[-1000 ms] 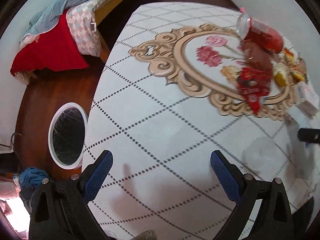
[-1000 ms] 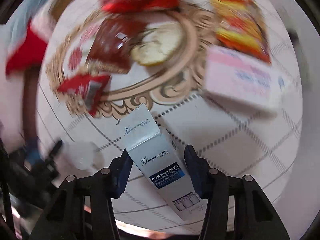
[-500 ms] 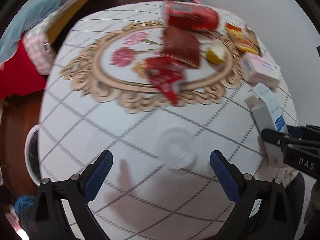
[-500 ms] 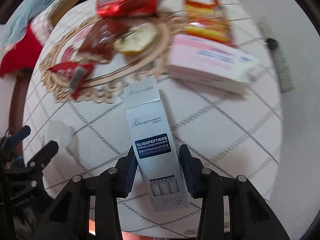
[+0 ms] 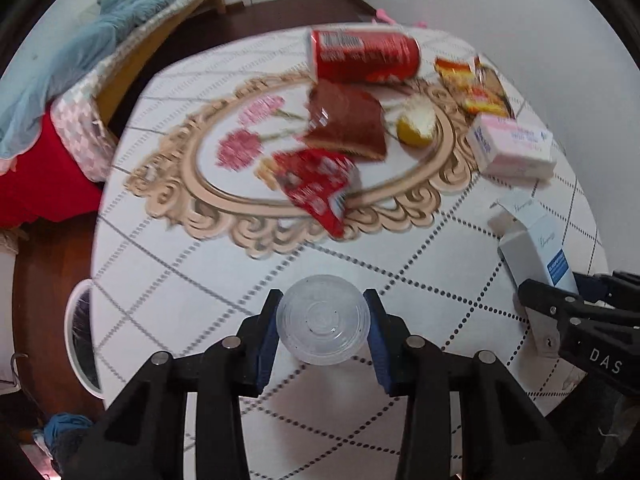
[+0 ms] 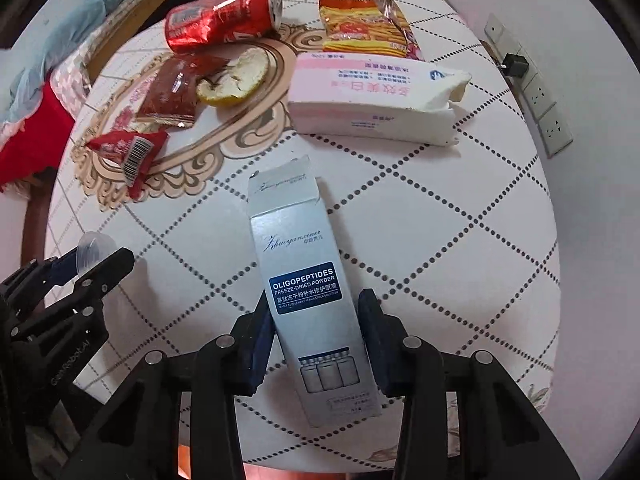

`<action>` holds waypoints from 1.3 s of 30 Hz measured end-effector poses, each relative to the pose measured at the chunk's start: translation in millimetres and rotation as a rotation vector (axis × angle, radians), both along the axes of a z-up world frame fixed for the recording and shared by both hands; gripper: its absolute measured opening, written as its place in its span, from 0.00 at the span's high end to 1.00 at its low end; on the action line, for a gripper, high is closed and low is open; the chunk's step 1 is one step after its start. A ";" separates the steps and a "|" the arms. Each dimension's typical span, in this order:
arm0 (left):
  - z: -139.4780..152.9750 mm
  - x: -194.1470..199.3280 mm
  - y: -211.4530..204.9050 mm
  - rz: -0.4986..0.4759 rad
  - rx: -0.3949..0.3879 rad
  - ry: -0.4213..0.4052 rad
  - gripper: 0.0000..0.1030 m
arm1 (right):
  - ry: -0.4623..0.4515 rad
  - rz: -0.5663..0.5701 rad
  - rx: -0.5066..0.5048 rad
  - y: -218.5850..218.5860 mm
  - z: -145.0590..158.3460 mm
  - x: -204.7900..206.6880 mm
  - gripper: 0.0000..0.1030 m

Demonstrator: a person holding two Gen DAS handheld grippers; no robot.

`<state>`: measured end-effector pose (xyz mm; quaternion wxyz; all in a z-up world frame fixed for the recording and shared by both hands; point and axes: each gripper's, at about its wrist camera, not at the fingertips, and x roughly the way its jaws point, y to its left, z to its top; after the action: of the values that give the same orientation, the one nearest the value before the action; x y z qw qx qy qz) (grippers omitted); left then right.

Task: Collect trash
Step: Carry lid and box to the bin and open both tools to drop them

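Note:
A clear plastic cup [image 5: 322, 330] stands on the round table [image 5: 200, 280] near its front edge. My left gripper [image 5: 323, 318] is closing around it, and both blue pads touch the cup's sides. My right gripper [image 6: 316, 336] is shut on the lower part of a silver-white carton [image 6: 304, 264] that lies flat on the table to the right. In the right wrist view the left gripper [image 6: 92, 264] shows at the left edge with the cup [image 6: 90, 246] between its fingers. More trash lies beyond: a crushed red can [image 5: 362, 56], a brown wrapper [image 5: 346, 124] and a red wrapper [image 5: 316, 188].
A citrus peel [image 5: 416, 124], a yellow-red snack wrapper [image 5: 472, 84] and a pink tissue pack [image 5: 512, 146] lie at the back right. A white-rimmed bin [image 5: 80, 340] stands on the floor left of the table. A bed [image 5: 60, 100] is at the far left.
My left gripper swung from bare tablecloth to the clear cup and closed its wide jaws around it. My right gripper narrowed onto the carton, which now lies straight between its pads.

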<state>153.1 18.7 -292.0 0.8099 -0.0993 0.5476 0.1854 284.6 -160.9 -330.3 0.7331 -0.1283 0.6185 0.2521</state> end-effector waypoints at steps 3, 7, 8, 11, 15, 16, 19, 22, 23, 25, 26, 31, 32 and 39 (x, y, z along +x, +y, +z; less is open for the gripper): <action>20.2 -8.8 8.5 0.032 0.016 -0.036 0.65 | -0.013 -0.008 0.050 6.1 10.2 -7.2 0.59; 55.8 -24.2 32.6 0.077 0.050 -0.100 0.65 | -0.031 0.004 0.118 28.3 30.1 -16.9 0.59; 64.6 -28.5 41.3 0.090 0.059 -0.117 0.65 | -0.036 0.012 0.147 34.1 40.5 -20.9 0.59; 94.7 -47.0 68.7 0.131 0.104 -0.164 0.65 | -0.051 0.044 0.221 50.8 68.5 -31.4 0.59; 129.4 -82.6 107.3 0.203 0.156 -0.208 0.65 | -0.056 0.114 0.317 84.6 105.5 -51.0 0.59; 134.8 -90.0 115.6 0.217 0.163 -0.214 0.65 | -0.051 0.132 0.336 96.6 110.6 -55.8 0.59; 150.4 -120.9 148.5 0.278 0.171 -0.231 0.65 | -0.029 0.203 0.398 140.2 126.8 -80.1 0.59; 157.6 -161.0 191.0 0.362 0.158 -0.244 0.65 | 0.016 0.282 0.446 192.1 136.4 -106.3 0.59; 157.2 -171.2 201.7 0.386 0.157 -0.245 0.65 | 0.030 0.301 0.451 206.4 136.5 -113.5 0.59; 151.6 -198.1 230.1 0.453 0.155 -0.235 0.65 | 0.062 0.345 0.457 239.0 133.7 -132.1 0.59; 145.5 -211.0 244.3 0.485 0.146 -0.225 0.65 | 0.081 0.368 0.453 257.2 129.3 -142.1 0.59; 85.0 -270.3 317.1 0.640 0.032 -0.128 0.65 | 0.178 0.447 0.394 341.2 86.3 -184.3 0.59; 69.9 -280.1 330.8 0.669 0.000 -0.110 0.65 | 0.206 0.463 0.369 363.3 70.6 -195.3 0.59; -31.2 -317.9 389.6 0.760 -0.245 -0.005 0.65 | 0.339 0.517 0.218 463.0 -23.3 -237.9 0.59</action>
<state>-164.8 408.2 -323.3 0.6670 -0.3911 0.4881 0.4049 46.6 302.1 -353.6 0.5409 -0.1584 0.6479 0.5124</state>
